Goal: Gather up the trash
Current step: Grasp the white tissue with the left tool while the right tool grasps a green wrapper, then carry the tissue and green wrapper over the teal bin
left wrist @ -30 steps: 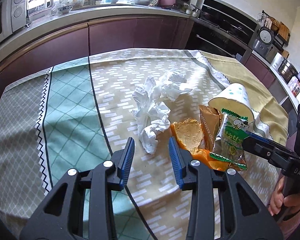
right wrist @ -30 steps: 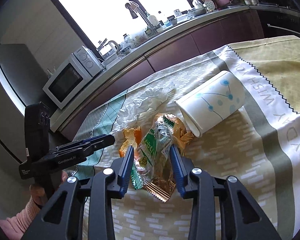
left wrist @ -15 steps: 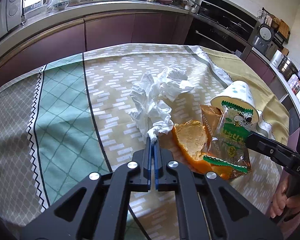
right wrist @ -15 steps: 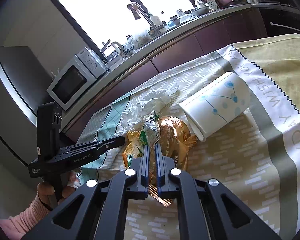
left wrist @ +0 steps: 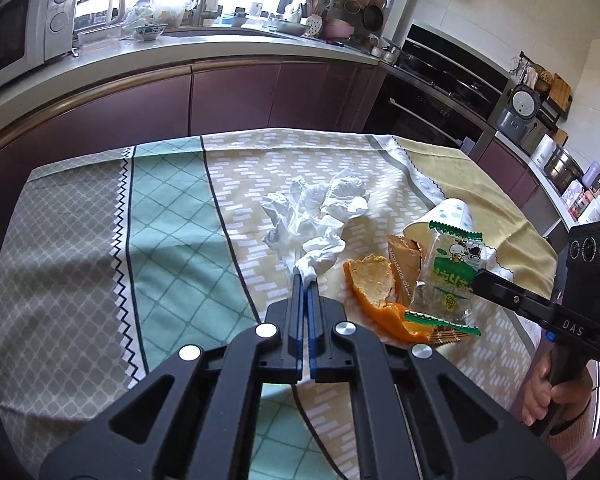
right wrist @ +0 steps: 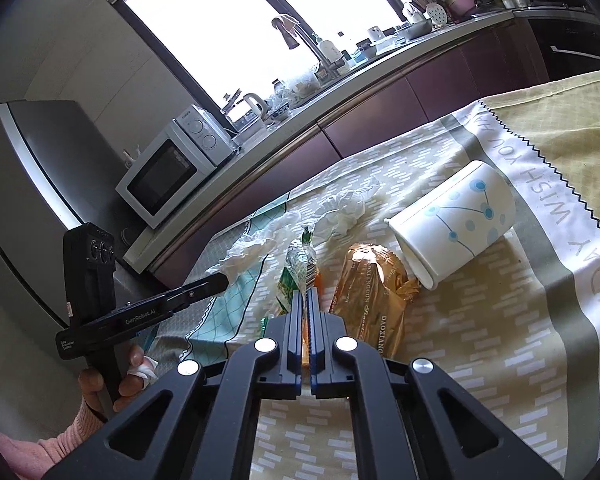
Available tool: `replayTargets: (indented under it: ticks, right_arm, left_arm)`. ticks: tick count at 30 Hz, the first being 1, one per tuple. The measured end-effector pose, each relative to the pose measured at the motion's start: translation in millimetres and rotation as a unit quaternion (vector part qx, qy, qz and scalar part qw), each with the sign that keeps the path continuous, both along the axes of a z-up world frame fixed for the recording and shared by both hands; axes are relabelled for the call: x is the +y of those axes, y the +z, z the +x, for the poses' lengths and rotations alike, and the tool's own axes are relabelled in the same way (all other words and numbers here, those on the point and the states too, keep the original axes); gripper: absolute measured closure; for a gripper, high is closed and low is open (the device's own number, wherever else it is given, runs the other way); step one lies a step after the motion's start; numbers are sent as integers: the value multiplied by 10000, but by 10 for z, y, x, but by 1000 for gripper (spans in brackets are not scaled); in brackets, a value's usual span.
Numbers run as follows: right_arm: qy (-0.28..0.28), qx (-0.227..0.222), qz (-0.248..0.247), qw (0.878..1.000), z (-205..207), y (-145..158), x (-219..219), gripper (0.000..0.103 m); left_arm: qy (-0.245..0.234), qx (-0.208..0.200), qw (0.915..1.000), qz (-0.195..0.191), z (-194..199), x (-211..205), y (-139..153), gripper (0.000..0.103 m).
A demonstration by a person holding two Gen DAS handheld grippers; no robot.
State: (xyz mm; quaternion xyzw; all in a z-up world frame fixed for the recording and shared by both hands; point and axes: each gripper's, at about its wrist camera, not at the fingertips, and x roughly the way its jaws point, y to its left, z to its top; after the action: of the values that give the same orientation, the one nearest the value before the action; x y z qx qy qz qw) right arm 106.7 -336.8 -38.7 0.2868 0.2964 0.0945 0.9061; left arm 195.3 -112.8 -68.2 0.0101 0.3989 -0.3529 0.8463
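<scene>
A crumpled white tissue [left wrist: 316,216] lies in the middle of the patterned tablecloth [left wrist: 172,216]; my left gripper [left wrist: 305,282] is shut on its near tail and lifts it. My right gripper [right wrist: 308,294] is shut on a green-and-clear snack wrapper [right wrist: 296,272], seen raised in the left wrist view as the green wrapper [left wrist: 452,268] pinched by the right gripper [left wrist: 478,280]. An orange peel [left wrist: 374,288] and a gold-brown wrapper [right wrist: 376,296] lie beside it. A white paper cup [right wrist: 456,220] with blue dots lies tipped on its side.
The table's far edge faces purple kitchen cabinets [left wrist: 236,96]. A microwave [right wrist: 172,168] and a kettle stand on the counter behind. A hand in a pink sleeve [right wrist: 100,388] holds the left gripper's handle at the table's left edge.
Both grippers went from open to shut: the left one on the tissue's tail, the right one on the green wrapper. The left gripper then pulled back and up with the tissue.
</scene>
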Motion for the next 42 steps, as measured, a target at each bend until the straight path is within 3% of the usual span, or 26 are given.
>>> replayTargets:
  ticks: [9,21,33,42]
  right_arm:
    - [348,-140,120,9992,11,113,224,101]
    - [1370,-197,191,9902,297,228,1023,101]
    - [2581,-161,184,9658,747,308,2061,101]
    - [3243,66,121,9459,1106,265,2805,101]
  left_arm:
    - [308,-134,9991,-257,-291,655,175,101]
    - [1119,-312,9922,-456,-681,1865,321,101]
    - [2261,-400,9723,-437,-970,3116,369,101]
    - [2922,-135,9552,-456,-955,3798,160,101]
